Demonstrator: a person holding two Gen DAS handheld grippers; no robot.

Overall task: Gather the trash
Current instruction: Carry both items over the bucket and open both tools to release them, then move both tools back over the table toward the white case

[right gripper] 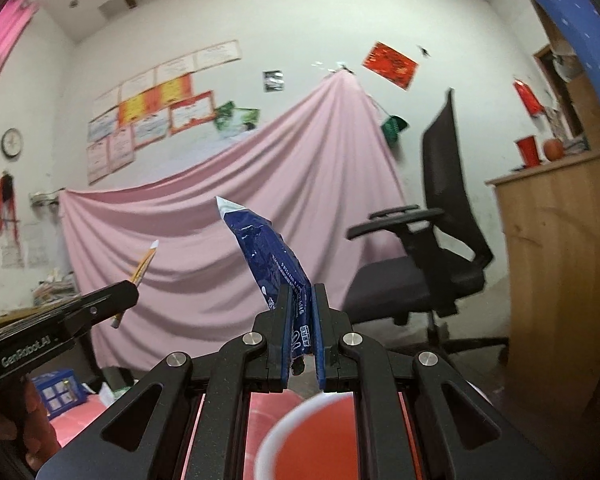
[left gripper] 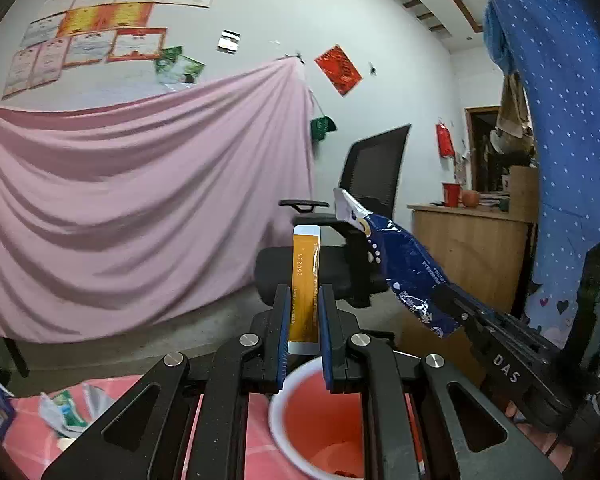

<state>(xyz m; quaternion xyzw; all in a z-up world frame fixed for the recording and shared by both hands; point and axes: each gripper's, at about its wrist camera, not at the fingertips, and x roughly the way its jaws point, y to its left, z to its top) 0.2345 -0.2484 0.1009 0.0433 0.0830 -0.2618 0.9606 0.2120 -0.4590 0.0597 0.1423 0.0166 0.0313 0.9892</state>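
On the left, crumpled wrappers [left gripper: 66, 410] lie on the pink bench [left gripper: 28, 432], not collected yet. My left gripper [left gripper: 304, 320] is clamped on an orange sachet [left gripper: 305, 280], which stands upright between the pads. Under it I see the red cup [left gripper: 320, 416]; I think it serves as the bin, so I keep the trash above it. My right gripper [right gripper: 302, 320] is closed tight on a crumpled blue wrapper [right gripper: 268, 248], raised over the same cup for dropping.
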